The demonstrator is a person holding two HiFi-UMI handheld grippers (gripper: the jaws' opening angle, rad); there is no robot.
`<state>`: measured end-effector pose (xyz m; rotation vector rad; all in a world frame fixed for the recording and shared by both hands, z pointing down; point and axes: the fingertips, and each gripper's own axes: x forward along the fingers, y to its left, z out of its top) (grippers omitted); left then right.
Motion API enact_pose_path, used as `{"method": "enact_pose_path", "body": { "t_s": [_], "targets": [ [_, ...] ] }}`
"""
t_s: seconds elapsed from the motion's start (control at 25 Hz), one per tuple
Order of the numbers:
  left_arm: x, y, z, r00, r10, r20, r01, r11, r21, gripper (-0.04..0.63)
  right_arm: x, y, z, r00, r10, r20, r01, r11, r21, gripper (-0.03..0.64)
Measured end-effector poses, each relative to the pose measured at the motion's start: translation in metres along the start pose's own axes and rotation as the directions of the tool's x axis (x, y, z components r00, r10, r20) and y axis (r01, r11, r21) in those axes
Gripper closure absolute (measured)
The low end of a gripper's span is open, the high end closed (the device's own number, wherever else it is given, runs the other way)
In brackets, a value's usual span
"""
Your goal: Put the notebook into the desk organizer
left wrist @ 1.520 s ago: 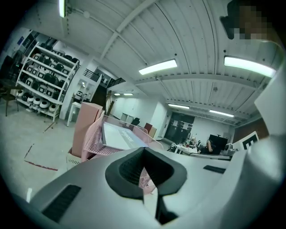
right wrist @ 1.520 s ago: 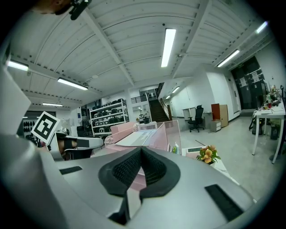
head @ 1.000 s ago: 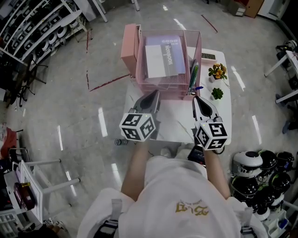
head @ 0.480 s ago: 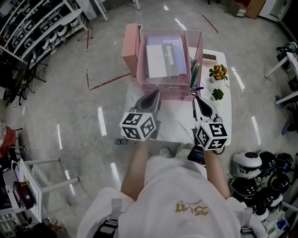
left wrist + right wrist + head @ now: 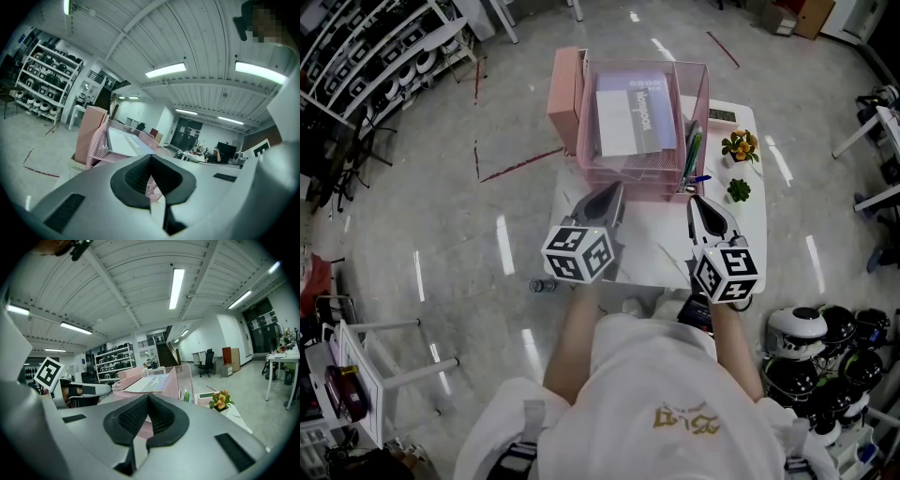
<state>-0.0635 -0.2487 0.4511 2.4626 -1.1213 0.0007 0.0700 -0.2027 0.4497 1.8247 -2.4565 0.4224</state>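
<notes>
The pale lilac notebook (image 5: 630, 117) lies flat on the top tray of the pink wire desk organizer (image 5: 584, 141) at the far side of the small white table (image 5: 656, 248). The same notebook (image 5: 126, 143) shows over the jaws in the left gripper view, and its edge (image 5: 150, 383) in the right gripper view. My left gripper (image 5: 609, 194) hovers just short of the organizer's front, jaws together with nothing between them. My right gripper (image 5: 695, 202) sits level with it on the right, also shut and empty.
Pens (image 5: 690, 150) stand in the organizer's right compartment. A pink box (image 5: 562, 84) sits at its left. Two small potted plants (image 5: 738, 145) (image 5: 737, 189) and a calculator (image 5: 719, 114) occupy the table's right side. Shelving (image 5: 356, 56) stands far left, helmets (image 5: 825, 347) lower right.
</notes>
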Motion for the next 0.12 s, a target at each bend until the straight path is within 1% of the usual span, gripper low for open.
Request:
{"method": "enact_pose_path", "body": {
  "t_s": [0.12],
  "targets": [
    [-0.0002, -0.0009, 0.0000, 1.000, -0.003, -0.002, 0.003, 1.000, -0.001, 0.578, -0.0002, 0.0014, 0.0002, 1.000, 0.002, -0.001, -0.002, 1.000, 0.001, 0.604]
  ]
}}
